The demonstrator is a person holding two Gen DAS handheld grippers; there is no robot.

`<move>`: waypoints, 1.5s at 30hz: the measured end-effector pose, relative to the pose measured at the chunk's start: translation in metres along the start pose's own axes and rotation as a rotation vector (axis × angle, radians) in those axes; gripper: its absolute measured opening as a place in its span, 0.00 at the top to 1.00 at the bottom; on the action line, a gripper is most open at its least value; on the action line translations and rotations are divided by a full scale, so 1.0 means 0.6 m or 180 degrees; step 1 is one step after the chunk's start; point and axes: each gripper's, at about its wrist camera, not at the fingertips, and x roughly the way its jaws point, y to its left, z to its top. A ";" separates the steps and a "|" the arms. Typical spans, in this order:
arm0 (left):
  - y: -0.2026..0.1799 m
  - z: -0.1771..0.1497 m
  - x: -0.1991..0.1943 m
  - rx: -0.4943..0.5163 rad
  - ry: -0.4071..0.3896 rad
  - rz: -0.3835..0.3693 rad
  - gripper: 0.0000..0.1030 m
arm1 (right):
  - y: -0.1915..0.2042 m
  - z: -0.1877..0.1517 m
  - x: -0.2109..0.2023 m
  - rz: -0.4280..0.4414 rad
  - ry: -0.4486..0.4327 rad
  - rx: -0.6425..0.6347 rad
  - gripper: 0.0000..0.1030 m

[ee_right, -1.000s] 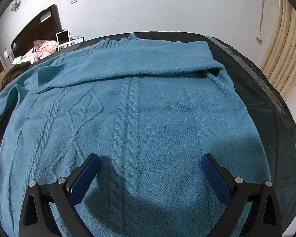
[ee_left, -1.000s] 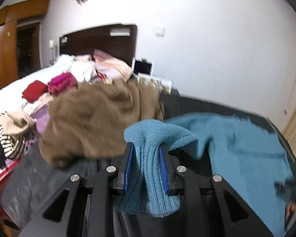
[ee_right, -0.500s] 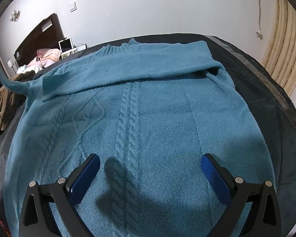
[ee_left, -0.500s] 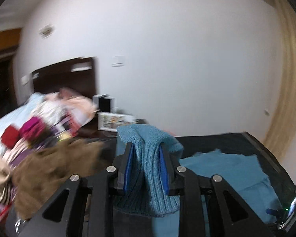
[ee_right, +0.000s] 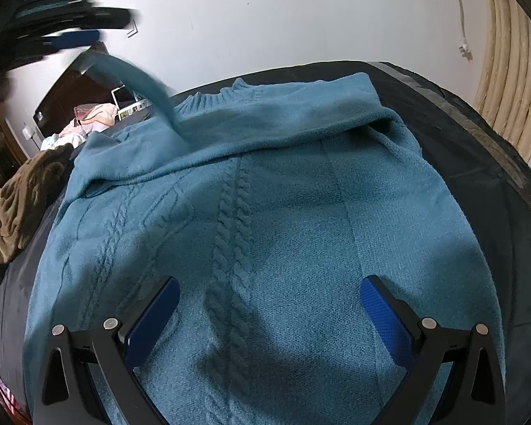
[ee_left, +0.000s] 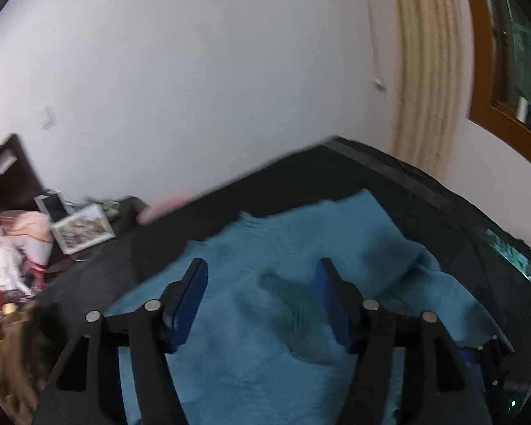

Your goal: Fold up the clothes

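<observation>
A teal cable-knit sweater (ee_right: 283, 212) lies spread front-up on the black-covered table (ee_right: 478, 148). One sleeve is folded across its chest. The other sleeve (ee_right: 138, 81) stretches up through the air at the far left, just below my blurred left gripper (ee_right: 70, 39). In the left wrist view that gripper (ee_left: 260, 272) is open above the sweater (ee_left: 265, 336), with nothing between its blue pads. My right gripper (ee_right: 269, 287) is open too, hovering low over the sweater's hem with its fingers either side of the centre cable.
A crumpled brown garment (ee_right: 24, 205) lies at the table's left end. Beyond it is a bed piled with clothes (ee_left: 14, 244), and a picture frame (ee_left: 83, 228) stands close by. A beige curtain (ee_right: 510, 71) hangs at the right, behind the table's edge.
The left gripper, earlier shut on the teal sleeve cuff, swung right over the sweater and opened; the cuff is gone from between its pads. The right gripper stayed open over the hem.
</observation>
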 end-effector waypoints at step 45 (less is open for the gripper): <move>0.256 -0.225 0.089 -0.1306 0.0423 0.0873 0.17 | 0.010 0.249 0.088 -0.0311 -0.0531 -0.0520 0.00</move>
